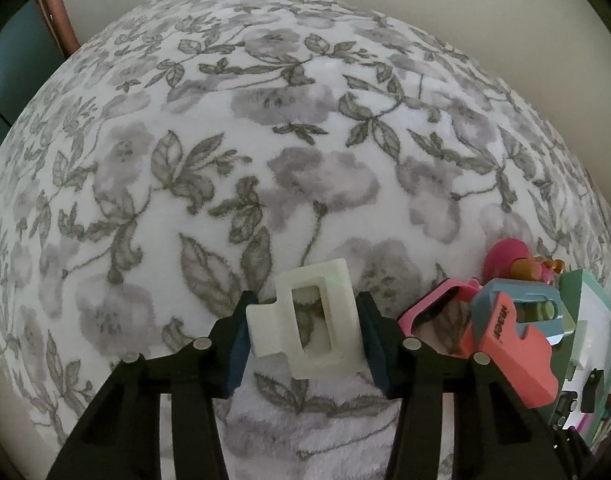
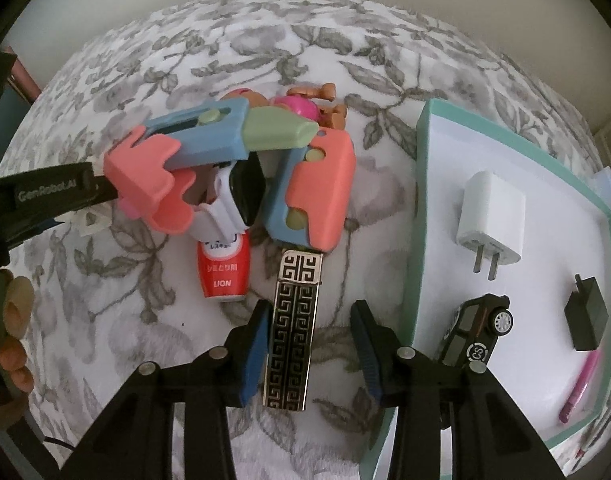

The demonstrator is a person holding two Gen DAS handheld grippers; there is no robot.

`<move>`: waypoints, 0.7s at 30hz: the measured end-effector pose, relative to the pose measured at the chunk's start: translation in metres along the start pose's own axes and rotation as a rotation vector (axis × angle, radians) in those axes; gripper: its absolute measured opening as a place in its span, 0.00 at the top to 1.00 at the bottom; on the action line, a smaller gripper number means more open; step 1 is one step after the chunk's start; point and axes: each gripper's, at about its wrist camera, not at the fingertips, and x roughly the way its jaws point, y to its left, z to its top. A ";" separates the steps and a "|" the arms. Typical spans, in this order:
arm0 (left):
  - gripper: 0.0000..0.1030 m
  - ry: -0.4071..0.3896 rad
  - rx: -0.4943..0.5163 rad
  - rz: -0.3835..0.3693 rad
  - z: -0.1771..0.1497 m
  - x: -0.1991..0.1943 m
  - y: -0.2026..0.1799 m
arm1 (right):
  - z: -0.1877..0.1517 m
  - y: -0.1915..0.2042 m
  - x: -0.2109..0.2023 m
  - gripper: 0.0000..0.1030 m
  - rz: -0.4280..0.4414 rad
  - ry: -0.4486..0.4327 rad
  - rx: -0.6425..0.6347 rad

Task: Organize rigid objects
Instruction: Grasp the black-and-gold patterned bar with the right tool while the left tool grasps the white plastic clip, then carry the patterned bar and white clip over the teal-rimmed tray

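Observation:
My left gripper (image 1: pixel 305 336) points down at a floral blanket (image 1: pixel 265 140). Its blue pads touch both sides of a white hair claw clip (image 1: pixel 305 320), so it is shut on the clip. My right gripper (image 2: pixel 309 340) hangs over a black and silver patterned bar (image 2: pixel 293 320) lying on the blanket. The left pad sits against the bar and a gap shows on the right side, so the jaws stand open around it. A teal-rimmed white tray (image 2: pixel 421 200) lies just right of that gripper.
The tray holds a white charger (image 2: pixel 491 216), a toy car (image 2: pixel 477 328), a black adapter (image 2: pixel 587 316) and a pink pen (image 2: pixel 577 392). Coral and blue toy pieces (image 2: pixel 321 184), a red tube (image 2: pixel 225 268), a watch (image 2: pixel 241 196) and a pink doll (image 2: pixel 297 108) are piled behind the bar. A hand (image 2: pixel 13 320) shows at the left.

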 end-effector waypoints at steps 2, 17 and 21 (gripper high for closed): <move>0.51 0.006 0.000 0.003 -0.002 -0.003 0.002 | 0.000 0.002 0.000 0.58 0.000 -0.004 -0.002; 0.52 0.012 0.036 0.024 -0.018 -0.019 -0.007 | -0.017 0.008 -0.007 0.62 -0.001 -0.040 -0.041; 0.52 0.011 0.043 0.029 -0.023 -0.022 -0.014 | -0.024 0.008 -0.009 0.64 0.000 -0.051 -0.042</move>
